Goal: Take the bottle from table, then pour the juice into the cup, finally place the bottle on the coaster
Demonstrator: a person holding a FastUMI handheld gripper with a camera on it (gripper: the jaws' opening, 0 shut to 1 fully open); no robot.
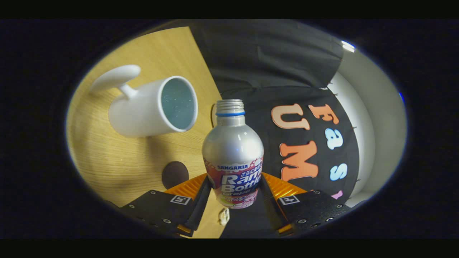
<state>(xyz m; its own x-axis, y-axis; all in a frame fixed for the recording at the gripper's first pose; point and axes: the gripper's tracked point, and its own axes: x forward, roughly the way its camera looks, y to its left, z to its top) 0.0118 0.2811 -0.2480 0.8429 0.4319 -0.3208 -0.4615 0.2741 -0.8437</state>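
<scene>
Hand-held gripper (233,193) clenched on the bottle (233,157), both fingers pressing its labelled lower body, bottle uncapped and tipped along with the whole view. Mouth of the bottle just short of the white cup (154,107), whose open rim faces it, inside apparently dry, so pouring judged barely begun. Risks from here: stream overshooting or falling short of the rim if the tilt comes before the mouth is over the cup; smooth metal body slipping between the fingers as the tilt steepens; neck knocking the cup rim and shifting the cup. Dark round coaster (175,174) lying near the fingers on the desk (118,161), apart from the cup, free for the later set-down. Desk of pale wood grain, ending at a straight edge; beyond it black cloth wall and a pale wall section.
</scene>
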